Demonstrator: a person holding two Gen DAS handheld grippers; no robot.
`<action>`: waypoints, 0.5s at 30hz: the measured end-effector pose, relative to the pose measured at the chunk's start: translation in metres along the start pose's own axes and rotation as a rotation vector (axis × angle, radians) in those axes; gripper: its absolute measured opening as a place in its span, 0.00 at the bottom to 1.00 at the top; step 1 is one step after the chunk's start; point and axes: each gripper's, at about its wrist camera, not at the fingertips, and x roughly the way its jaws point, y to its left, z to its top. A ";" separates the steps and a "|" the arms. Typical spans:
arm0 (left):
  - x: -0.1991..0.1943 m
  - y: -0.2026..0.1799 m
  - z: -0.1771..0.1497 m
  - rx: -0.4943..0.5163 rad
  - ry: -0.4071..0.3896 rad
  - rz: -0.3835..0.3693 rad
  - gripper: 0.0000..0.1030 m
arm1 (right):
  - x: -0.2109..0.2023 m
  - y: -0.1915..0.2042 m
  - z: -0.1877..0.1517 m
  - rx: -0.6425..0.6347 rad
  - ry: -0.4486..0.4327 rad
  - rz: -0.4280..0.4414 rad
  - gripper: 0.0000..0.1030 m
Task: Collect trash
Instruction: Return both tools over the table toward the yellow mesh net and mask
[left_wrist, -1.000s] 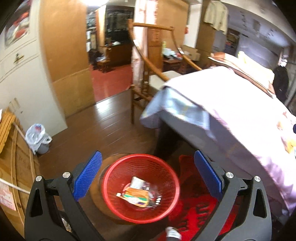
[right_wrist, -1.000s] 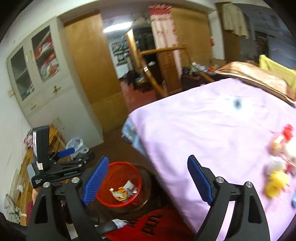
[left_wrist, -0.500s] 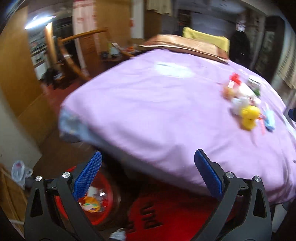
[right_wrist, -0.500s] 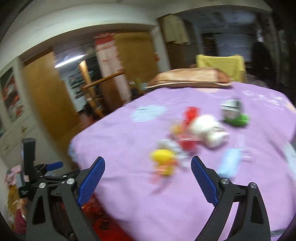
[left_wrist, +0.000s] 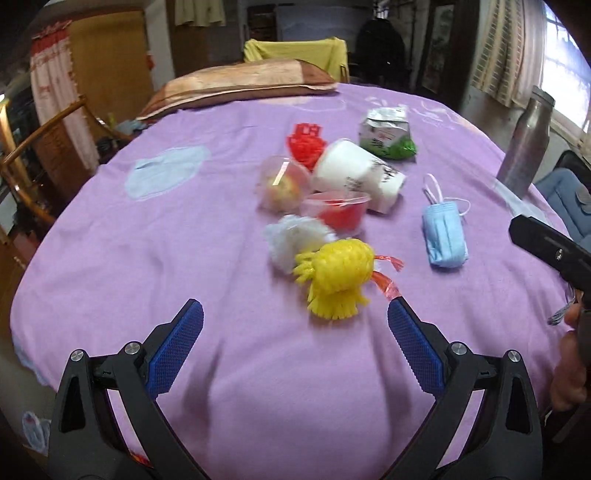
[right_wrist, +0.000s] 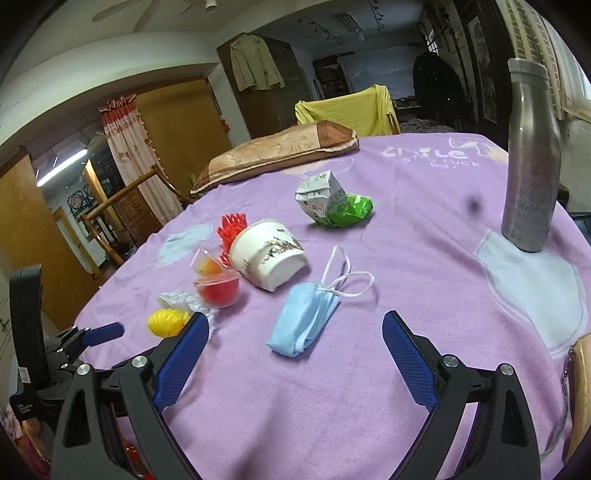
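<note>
Trash lies on a purple bedsheet (left_wrist: 184, 258): a yellow foam net (left_wrist: 338, 282), a white foam net (left_wrist: 295, 240), a clear cup with red contents (left_wrist: 338, 212), a clear cup with fruit (left_wrist: 282, 182), a white paper cup (left_wrist: 356, 173) on its side, a red net (left_wrist: 304, 142), a crumpled carton with green wrapper (left_wrist: 388, 133) and a blue face mask (left_wrist: 443, 236). My left gripper (left_wrist: 295, 343) is open and empty, just short of the yellow net. My right gripper (right_wrist: 295, 350) is open and empty, just short of the mask (right_wrist: 303, 319).
A steel bottle (right_wrist: 532, 158) stands on the bed at the right. A brown pillow (right_wrist: 280, 151) lies at the far end, a yellow-draped chair (right_wrist: 347, 109) behind it. A wooden chair (left_wrist: 40, 147) stands left of the bed.
Both grippers swung up and right from the red bin on the floor to face the trash on the bed. Both stayed open.
</note>
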 end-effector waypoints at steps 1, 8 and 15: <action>0.006 -0.004 0.003 0.008 0.004 0.003 0.93 | 0.003 0.001 -0.002 -0.004 0.007 -0.003 0.91; 0.026 0.013 0.009 -0.045 0.038 0.087 0.93 | 0.005 -0.001 -0.003 0.019 0.010 0.027 0.94; 0.002 0.067 -0.026 -0.145 0.059 0.185 0.93 | 0.003 -0.006 -0.003 0.049 0.006 0.066 0.94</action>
